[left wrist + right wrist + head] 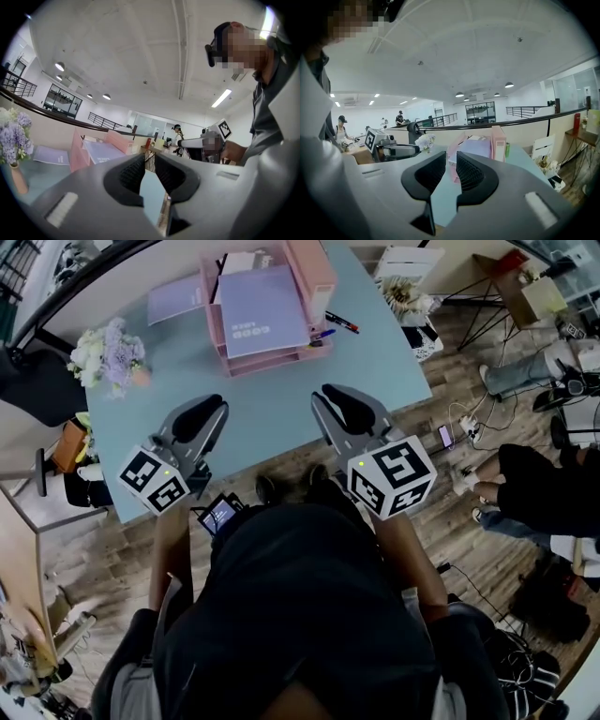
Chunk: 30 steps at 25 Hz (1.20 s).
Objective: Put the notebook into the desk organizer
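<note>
A pink desk organizer (314, 273) stands at the far side of the light blue table (272, 413). A lavender notebook (262, 322) lies flat on its tray, also seen in the left gripper view (101, 152) and the right gripper view (476, 147). A second lavender notebook (175, 298) lies on the table to the organizer's left. My left gripper (211, 401) and right gripper (333, 390) hover side by side over the table's near edge, well short of the organizer. Both are shut with nothing between the pads.
A vase of pale flowers (108, 357) stands at the table's left edge. Pens (339, 322) lie right of the organizer. Off the right edge are a white box (408, 277), floor cables (469, 423) and seated people's legs (534, 484).
</note>
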Motion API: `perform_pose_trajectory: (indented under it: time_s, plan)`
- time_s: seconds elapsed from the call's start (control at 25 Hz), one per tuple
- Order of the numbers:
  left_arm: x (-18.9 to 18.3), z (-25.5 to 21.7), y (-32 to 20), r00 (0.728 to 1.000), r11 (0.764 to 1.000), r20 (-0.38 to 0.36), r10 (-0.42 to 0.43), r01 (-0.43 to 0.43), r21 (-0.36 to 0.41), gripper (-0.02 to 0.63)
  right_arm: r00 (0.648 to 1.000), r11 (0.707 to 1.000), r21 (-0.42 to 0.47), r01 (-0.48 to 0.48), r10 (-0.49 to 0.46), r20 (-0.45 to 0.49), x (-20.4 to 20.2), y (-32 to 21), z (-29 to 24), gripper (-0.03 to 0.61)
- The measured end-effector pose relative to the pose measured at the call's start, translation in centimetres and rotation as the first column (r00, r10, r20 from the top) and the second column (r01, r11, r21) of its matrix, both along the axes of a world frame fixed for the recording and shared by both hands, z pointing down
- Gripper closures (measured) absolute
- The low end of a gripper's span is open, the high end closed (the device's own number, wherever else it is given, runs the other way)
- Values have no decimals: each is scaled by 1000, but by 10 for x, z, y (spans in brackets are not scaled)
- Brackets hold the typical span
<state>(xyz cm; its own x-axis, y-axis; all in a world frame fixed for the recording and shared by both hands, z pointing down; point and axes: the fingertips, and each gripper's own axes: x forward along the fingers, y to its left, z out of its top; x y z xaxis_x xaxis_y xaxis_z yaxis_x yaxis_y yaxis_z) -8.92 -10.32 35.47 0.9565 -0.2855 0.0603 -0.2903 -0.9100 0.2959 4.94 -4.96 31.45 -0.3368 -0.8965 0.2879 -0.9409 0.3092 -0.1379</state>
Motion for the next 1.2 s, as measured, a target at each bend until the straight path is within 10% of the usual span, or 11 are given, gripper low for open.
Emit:
perform_pose_trajectory:
  time_s: [1.2]
  plan:
    - [31, 76, -89, 950, 926, 64, -305, 311, -214, 531, 957, 960, -226, 166, -102, 271, 67, -121, 112, 442]
